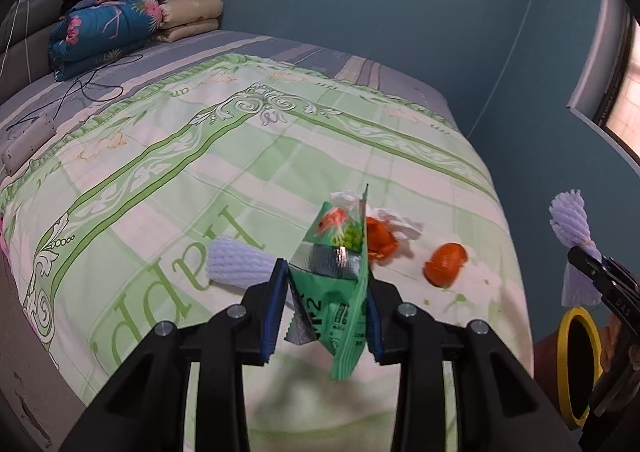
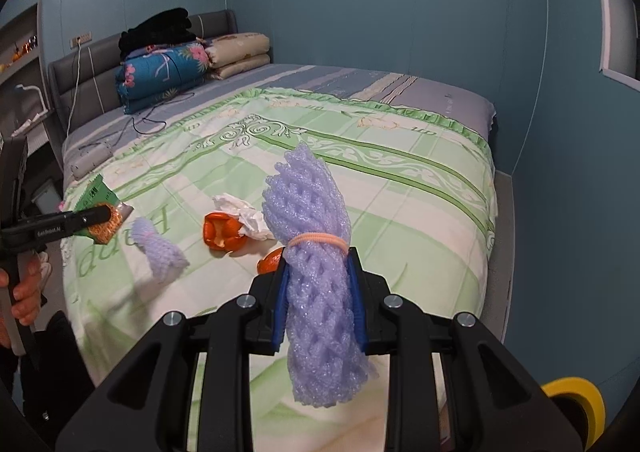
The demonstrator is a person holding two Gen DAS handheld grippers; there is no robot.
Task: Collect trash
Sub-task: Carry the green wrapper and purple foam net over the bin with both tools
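My left gripper (image 1: 326,280) is shut on a green snack wrapper (image 1: 340,284), held upright above the bed's near end. My right gripper (image 2: 320,280) is shut on a bundle of purple foam netting (image 2: 316,252) tied with a pink band. That bundle (image 1: 570,219) and the right gripper's side show at the far right of the left wrist view. On the green quilt (image 2: 400,211) lie a loose purple foam net (image 1: 240,262), two pieces of orange peel (image 1: 444,264) (image 2: 222,232) and crumpled white tissue (image 2: 246,213). The left gripper with the wrapper (image 2: 96,199) shows at the left of the right wrist view.
A yellow-rimmed bin (image 1: 578,364) stands low at the right beside the bed. Folded blankets (image 2: 168,67) and black clothes are stacked at the headboard. A power strip with cables (image 1: 28,143) lies on the bed's left side. Blue walls close in behind and to the right.
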